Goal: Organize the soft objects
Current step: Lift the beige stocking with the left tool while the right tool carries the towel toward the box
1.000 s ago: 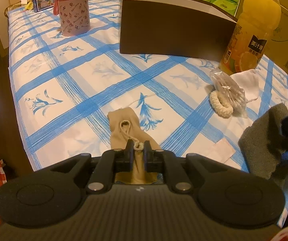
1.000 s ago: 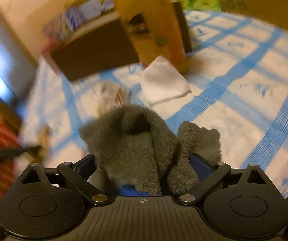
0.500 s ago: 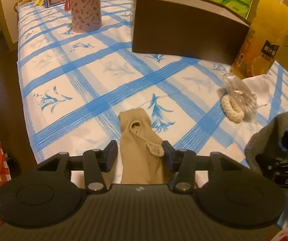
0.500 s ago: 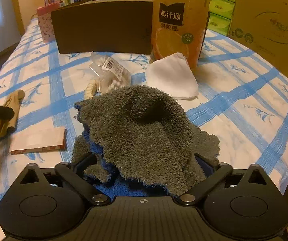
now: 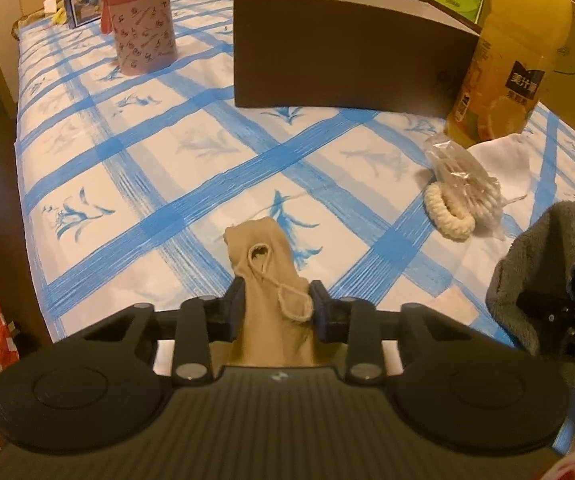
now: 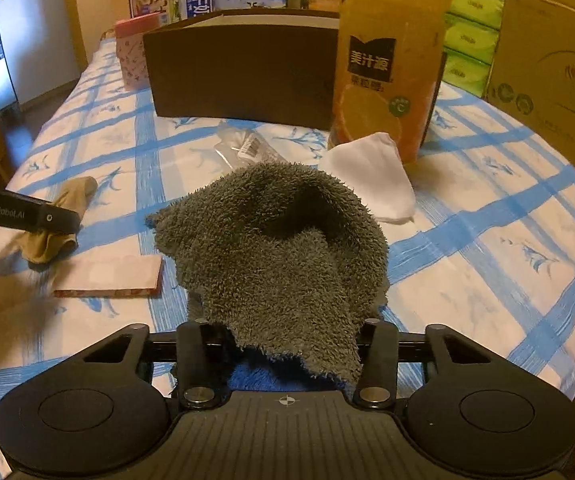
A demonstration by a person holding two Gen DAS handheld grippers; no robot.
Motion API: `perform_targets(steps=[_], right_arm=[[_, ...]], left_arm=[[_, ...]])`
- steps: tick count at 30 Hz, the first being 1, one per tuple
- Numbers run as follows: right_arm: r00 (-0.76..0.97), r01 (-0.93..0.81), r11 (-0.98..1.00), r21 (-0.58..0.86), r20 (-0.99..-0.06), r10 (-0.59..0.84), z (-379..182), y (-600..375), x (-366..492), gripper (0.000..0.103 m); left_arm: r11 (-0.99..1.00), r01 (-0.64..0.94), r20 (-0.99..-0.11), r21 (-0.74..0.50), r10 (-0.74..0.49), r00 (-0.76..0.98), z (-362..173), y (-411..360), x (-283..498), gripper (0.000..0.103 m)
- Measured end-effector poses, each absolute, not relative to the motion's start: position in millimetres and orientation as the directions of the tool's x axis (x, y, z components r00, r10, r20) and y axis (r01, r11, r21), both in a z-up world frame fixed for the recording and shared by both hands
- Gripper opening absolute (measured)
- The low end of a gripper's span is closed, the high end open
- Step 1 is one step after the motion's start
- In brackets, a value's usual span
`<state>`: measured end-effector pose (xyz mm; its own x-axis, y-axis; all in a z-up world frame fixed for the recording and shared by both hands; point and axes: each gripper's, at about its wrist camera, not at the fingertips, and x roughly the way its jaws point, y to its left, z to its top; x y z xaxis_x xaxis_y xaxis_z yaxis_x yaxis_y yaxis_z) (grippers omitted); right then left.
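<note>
The left gripper (image 5: 273, 304) has its fingers pressed against both sides of the beige stocking (image 5: 265, 276), which runs from between them out toward 12 o'clock on the blue-checked tablecloth (image 5: 159, 168). The right gripper (image 6: 287, 344) is clamped on the grey towel (image 6: 275, 248) (blue on its underside), which heaps over its fingers. At 1 o'clock from the towel lies a white cloth (image 6: 375, 176), beside the orange juice bottle (image 6: 391, 60).

a home: a tabletop (image 5: 207, 128) under a blue-checked cloth, with a juice bottle (image 6: 391, 60), tissue packs (image 6: 471, 32) and cartons (image 6: 555, 40).
</note>
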<state>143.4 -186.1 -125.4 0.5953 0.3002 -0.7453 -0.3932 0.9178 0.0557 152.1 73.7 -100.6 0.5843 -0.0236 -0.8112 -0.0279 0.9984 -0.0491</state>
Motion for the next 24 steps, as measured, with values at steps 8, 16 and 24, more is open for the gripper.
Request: perform_targets(steps=[8, 16, 24], right_arm=[[0.549, -0.364, 0.914, 0.178, -0.752, 0.365, -109.4, -206.5, 146.3, 0.036], [0.615, -0.385, 0.898, 0.213, -0.666, 0.422, -46.9, -219.9, 138.0, 0.036], [0.643, -0.453, 0.855, 0.253, -0.571, 0.51, -2.1, -187.5, 171.4, 0.036]], left_arm=[[0.998, -0.003, -0.789, -0.062, -0.047, 0.612, -93.0, 74.9, 148.8, 0.006], [0.997, 0.0, -0.743, -0.081, -0.06, 0.667, -62.8, 88.4, 138.1, 0.006], [0.996, 0.04, -0.646, -0.074, -0.078, 0.759, -7.0, 100.8, 152.9, 0.006]])
